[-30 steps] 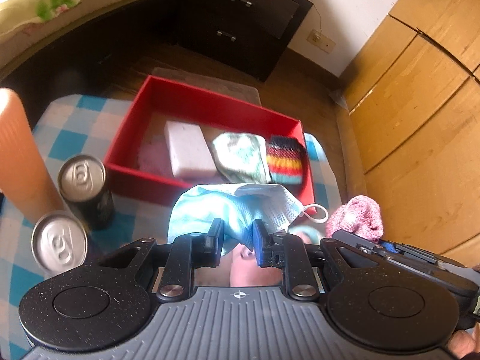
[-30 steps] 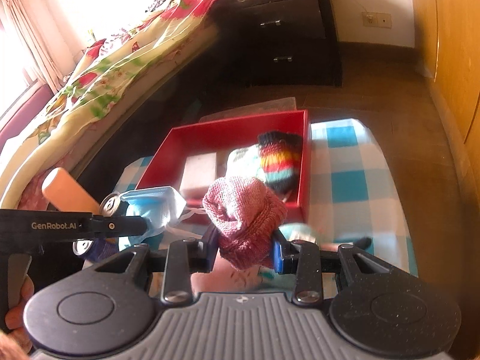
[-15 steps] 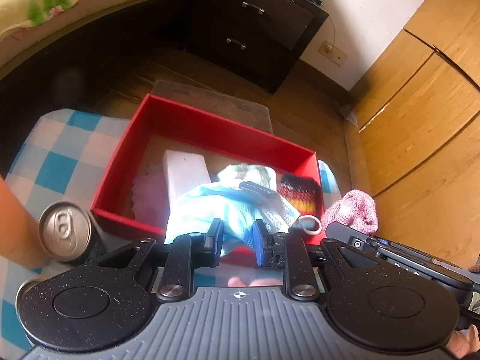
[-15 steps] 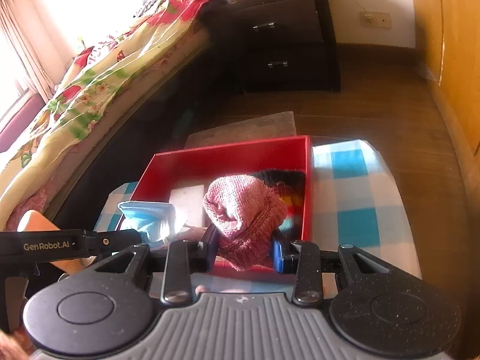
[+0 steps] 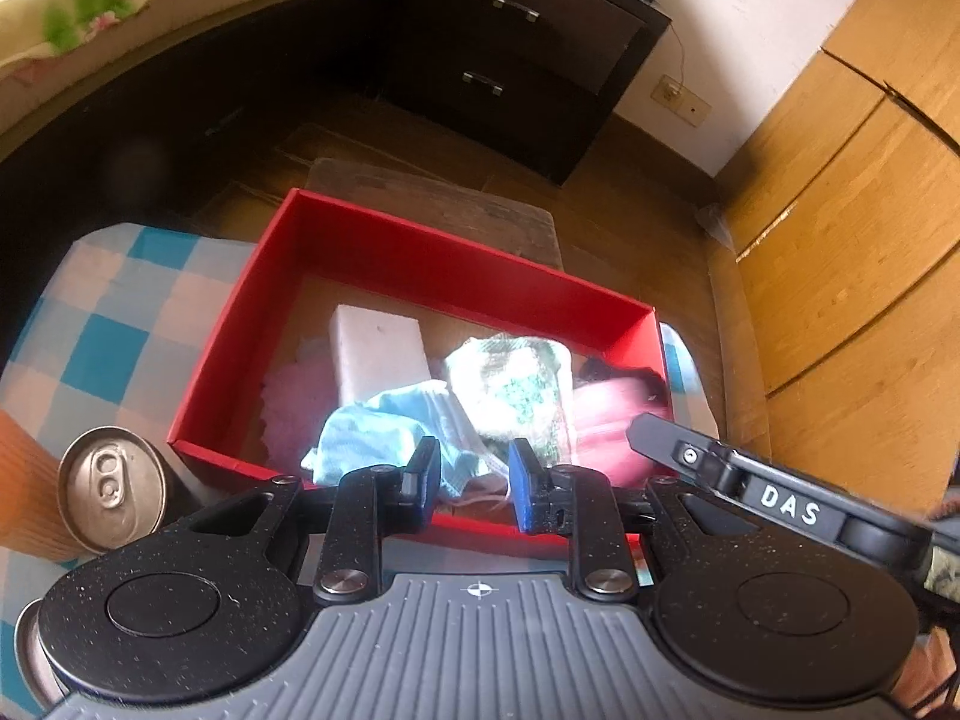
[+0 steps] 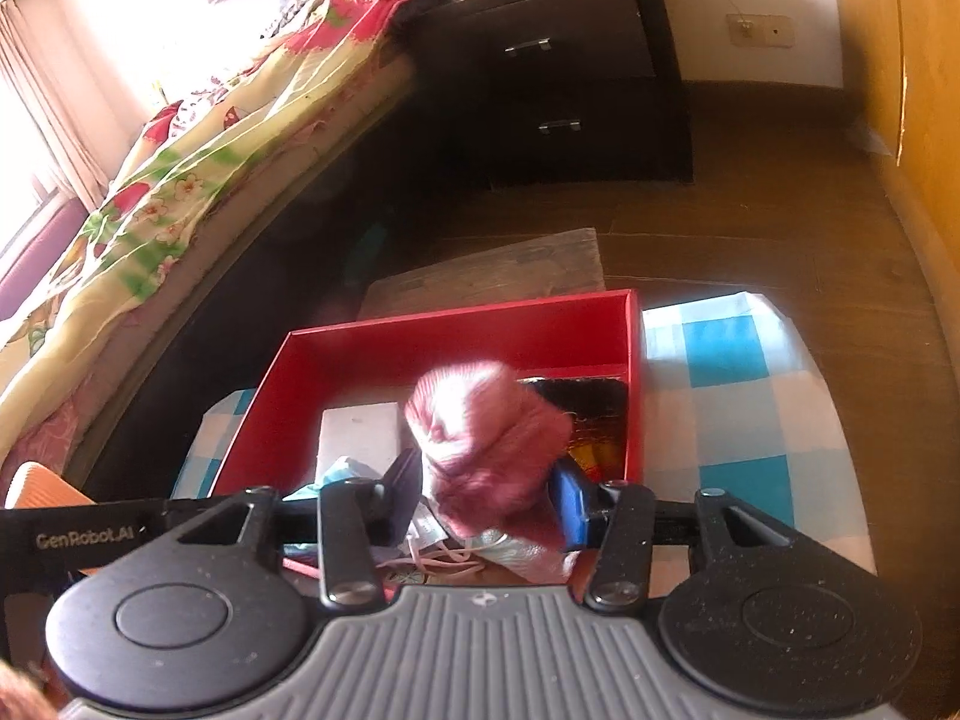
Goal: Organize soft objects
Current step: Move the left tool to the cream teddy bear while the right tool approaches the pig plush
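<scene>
A bedroom lies around me: a bed with a flowered cover (image 6: 198, 180) along one side, a dark chest of drawers (image 5: 516, 54) against the far wall, wooden floor, and a surface under a blue-and-white checked cloth (image 6: 732, 396) on which a red box (image 5: 420, 252) stands open. My left claw (image 5: 471, 474) hangs over the near edge of that box; its jaws have just been opening and now stand a little apart, with the light blue face mask (image 5: 372, 432) lying slack in the box just past them and part of it between the pads (image 5: 429, 471), though I cannot tell that they press on it. Beside the mask in the box are a white block (image 5: 378, 354) and a rolled green-patterned cloth (image 5: 510, 384). My right claw (image 6: 486, 504) is over the same box; its jaws have likewise just been opening, and the pink knitted hat (image 6: 486, 444) sits blurred between them, bulging above the pads, with a narrow gap showing at the left pad. A dark striped knit piece (image 6: 594, 420) lies against the box's right wall. Outside the box, on the cloth, stands a drink can (image 5: 111, 486) next to an orange ribbed thing (image 5: 24, 492).
</scene>
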